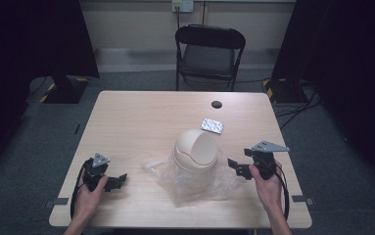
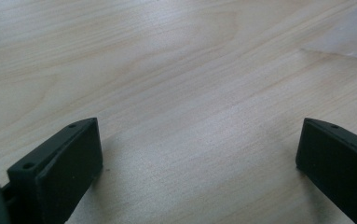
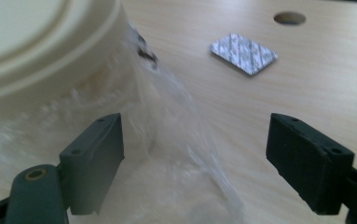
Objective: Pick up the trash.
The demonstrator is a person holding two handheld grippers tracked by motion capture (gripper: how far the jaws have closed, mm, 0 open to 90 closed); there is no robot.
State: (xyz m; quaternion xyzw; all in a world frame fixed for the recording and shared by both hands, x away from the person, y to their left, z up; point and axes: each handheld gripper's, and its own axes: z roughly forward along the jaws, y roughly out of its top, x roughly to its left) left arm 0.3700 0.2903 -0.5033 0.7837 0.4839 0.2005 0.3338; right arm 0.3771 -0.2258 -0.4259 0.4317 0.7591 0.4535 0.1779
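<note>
Cream domed bin with a swing lid, upright near the centre of the table, its lid flap tilted; the bin stands on a crumpled clear plastic bag spread flat beneath and around it toward the near edge; a small silvery blister pack lies flat just beyond the bin, apart from it, near a round cable hole.

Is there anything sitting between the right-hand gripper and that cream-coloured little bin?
Yes: the crumpled clear plastic bag lies around the cream plastic swing-lid bin, spreading between it and the open right gripper. Nothing else visible intervenes.
</note>
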